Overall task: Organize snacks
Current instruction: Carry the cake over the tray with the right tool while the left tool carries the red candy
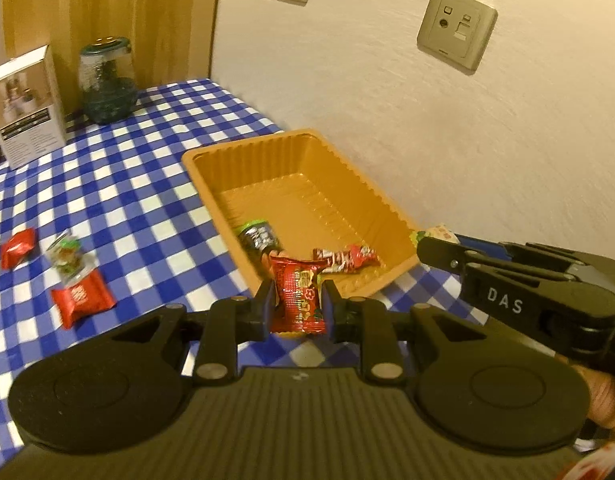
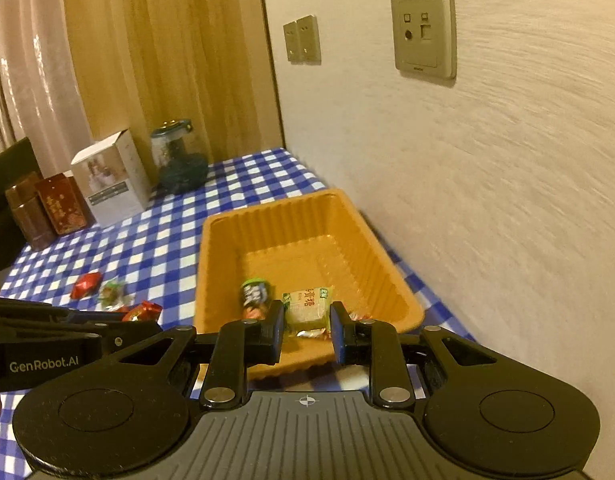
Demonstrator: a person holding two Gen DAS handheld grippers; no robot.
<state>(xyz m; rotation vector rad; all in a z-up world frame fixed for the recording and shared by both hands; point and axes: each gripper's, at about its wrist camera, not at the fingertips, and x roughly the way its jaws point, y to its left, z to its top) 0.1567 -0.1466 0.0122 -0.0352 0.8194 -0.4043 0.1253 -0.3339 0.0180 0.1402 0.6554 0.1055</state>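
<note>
Clamped between the fingers of the left gripper (image 1: 298, 307) is a red snack packet (image 1: 300, 294), its lower edge hidden behind the finger mounts. Just beyond the fingertips an orange tray (image 1: 211, 184) is seen, with a dark packet (image 1: 258, 237) and a red bar (image 1: 344, 258) lying inside, the lettering too blurred to be read. The right gripper (image 2: 307, 326) is closed on a pale green packet (image 2: 307, 306), held over the near end of the tray; that packet is partly covered by the fingers. To the left of the left fingers, three loose sweets (image 1: 69, 260) are left on the checked cloth (image 1: 127, 184).
</note>
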